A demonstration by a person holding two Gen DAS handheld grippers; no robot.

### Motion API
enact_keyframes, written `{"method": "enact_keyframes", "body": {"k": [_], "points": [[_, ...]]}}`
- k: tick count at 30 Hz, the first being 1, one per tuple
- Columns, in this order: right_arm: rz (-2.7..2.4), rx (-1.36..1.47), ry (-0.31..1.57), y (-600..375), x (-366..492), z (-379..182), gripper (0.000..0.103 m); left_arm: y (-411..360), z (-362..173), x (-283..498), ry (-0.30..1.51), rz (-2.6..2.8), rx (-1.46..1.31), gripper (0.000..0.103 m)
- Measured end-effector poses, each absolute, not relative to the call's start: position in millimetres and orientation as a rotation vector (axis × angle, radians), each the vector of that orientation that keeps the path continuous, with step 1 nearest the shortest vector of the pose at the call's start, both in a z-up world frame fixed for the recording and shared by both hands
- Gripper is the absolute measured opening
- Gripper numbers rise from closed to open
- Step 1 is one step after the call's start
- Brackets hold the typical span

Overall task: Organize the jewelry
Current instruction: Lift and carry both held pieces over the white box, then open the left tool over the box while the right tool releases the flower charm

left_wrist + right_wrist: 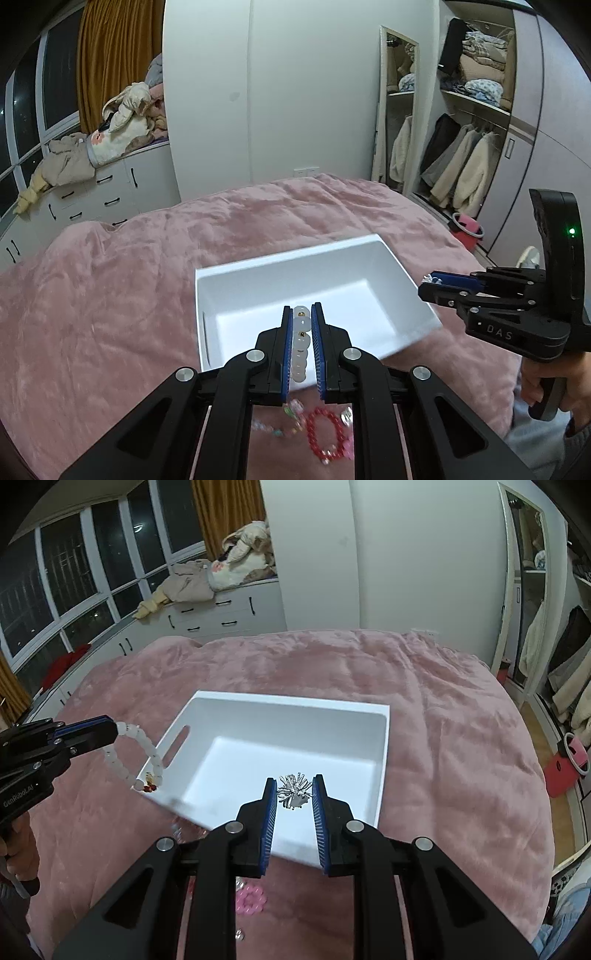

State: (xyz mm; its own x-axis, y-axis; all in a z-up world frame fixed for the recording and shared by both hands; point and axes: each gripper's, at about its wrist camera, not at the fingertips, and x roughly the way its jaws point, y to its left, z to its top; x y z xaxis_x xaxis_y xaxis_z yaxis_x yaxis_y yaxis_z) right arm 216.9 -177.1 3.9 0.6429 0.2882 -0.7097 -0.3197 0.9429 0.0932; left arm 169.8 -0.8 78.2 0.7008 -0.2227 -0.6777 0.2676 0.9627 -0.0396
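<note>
Black right tool point(428, 282): "DAS"

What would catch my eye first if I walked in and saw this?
Probably the white box sitting open on the pink blanket, with two black grippers poised over it. The left gripper pinches a white bead bracelet by the box's near corner; the right gripper holds a sparkly silver piece above the box. More beads lie on the blanket.

Red bracelet point(325, 432) partly hidden behind jaws; pink flower piece point(251, 901) too.
</note>
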Motion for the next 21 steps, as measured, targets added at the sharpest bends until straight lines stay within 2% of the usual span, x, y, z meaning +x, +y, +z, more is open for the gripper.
{"method": "enact_keyframes", "body": {"k": [9, 21], "points": [[0.311, -0.039, 0.874, -174, 264, -19, 0.020, 2, 52, 223, 0.845, -0.230, 0.038, 0.015], [0.303, -0.112, 0.999, -157, 288, -72, 0.020, 4, -17, 269, 0.991, -0.181, 0.042, 0.015]]}}
